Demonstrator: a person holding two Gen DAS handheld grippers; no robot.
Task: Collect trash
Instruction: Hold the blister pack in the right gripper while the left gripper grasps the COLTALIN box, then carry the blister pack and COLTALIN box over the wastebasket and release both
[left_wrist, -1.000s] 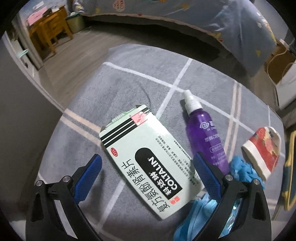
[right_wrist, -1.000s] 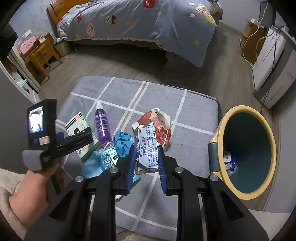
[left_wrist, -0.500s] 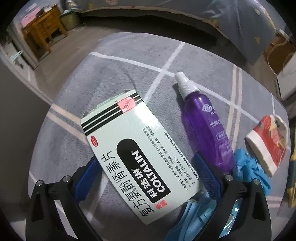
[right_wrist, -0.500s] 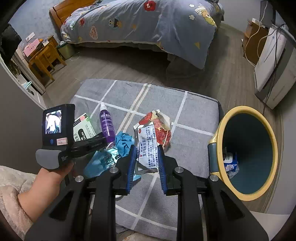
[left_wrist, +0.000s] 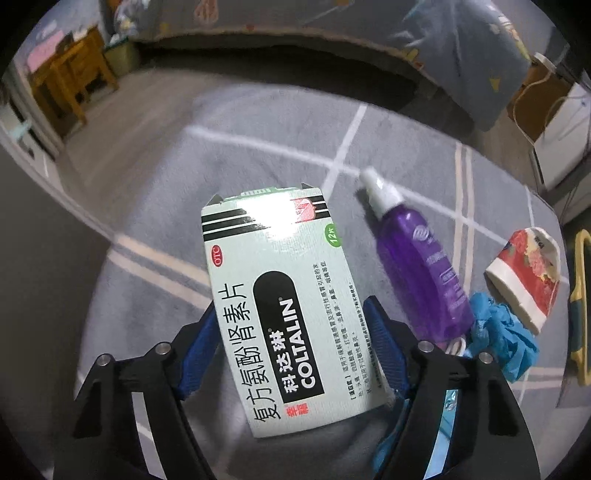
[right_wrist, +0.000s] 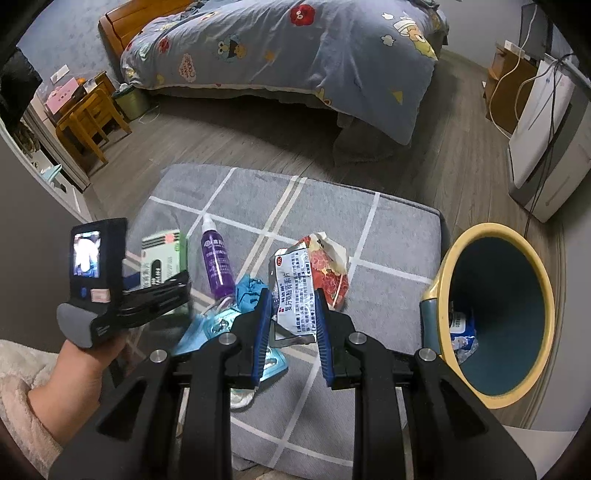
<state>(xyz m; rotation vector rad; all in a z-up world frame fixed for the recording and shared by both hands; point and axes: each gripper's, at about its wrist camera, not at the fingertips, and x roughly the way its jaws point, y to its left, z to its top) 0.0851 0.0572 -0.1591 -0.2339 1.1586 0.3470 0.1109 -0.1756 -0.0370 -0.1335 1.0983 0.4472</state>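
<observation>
Left tool (left_wrist: 291, 343) clamps medicine box (left_wrist: 284, 306) (right tool (right_wrist: 291, 317): foil packet (right_wrist: 293, 299)).

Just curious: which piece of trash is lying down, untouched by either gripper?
The purple spray bottle; the medicine box and silver packet sit between gripper fingers.

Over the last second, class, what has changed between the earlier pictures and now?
The left gripper came down and shut on the medicine box, lifting and turning it from its slant. The right gripper stays clamped on the foil packet; the purple bottle and bin have not moved.
</observation>
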